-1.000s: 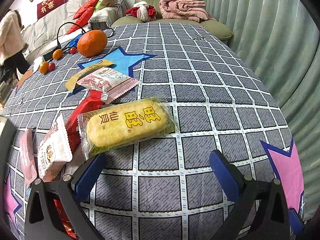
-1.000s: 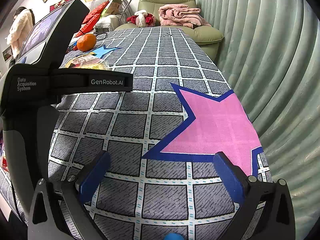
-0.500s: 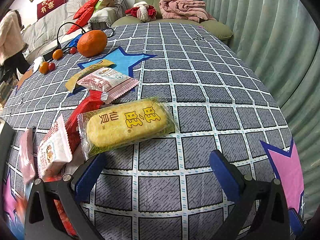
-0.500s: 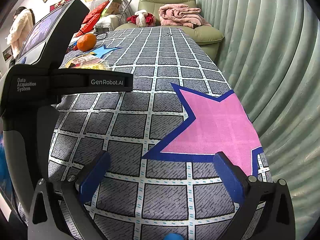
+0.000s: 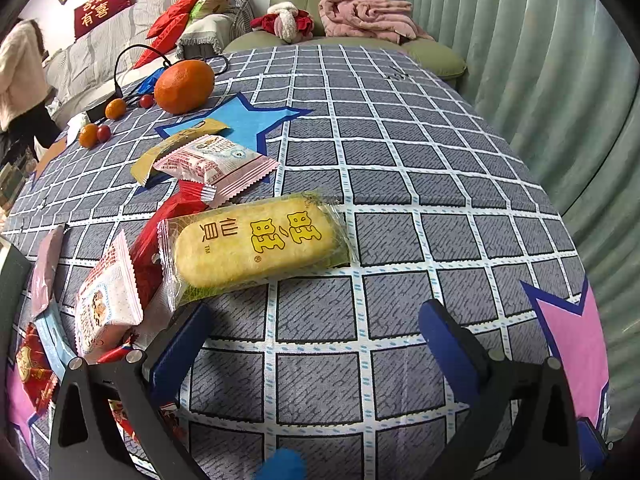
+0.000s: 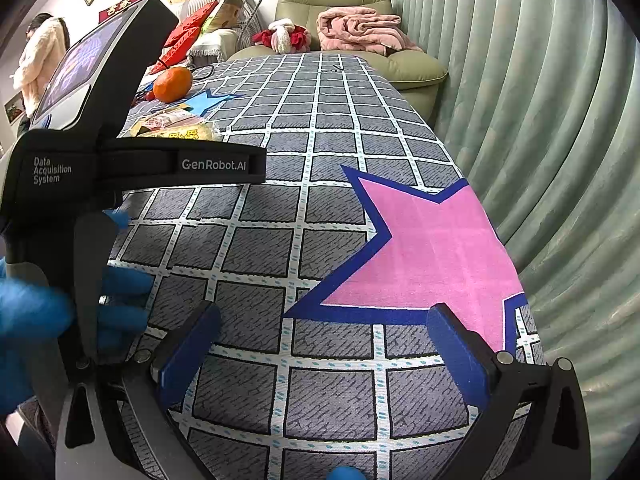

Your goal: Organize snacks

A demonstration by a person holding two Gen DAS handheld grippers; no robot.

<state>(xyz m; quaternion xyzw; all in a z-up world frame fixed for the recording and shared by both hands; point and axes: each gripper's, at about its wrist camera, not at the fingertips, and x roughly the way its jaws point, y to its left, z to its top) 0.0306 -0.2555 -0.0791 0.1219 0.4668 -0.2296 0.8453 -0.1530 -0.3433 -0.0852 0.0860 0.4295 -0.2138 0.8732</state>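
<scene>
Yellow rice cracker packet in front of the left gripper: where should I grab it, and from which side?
Take the yellow rice cracker packet across its short width near the right end, coming from above. It lies flat and long, left end overlapping the red packet. The left gripper is open.

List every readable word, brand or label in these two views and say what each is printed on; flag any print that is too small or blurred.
"旺旺 仙贝 TM": yellow rice-cracker pack.
"GenRobot.AI": strap of the left gripper body.
"Data Acquisition System": same body, left side.
Gold characters on the red banner: too blurred to be sure.
Pink-and-white packets: print too small.
Red packet: print unreadable.
</scene>
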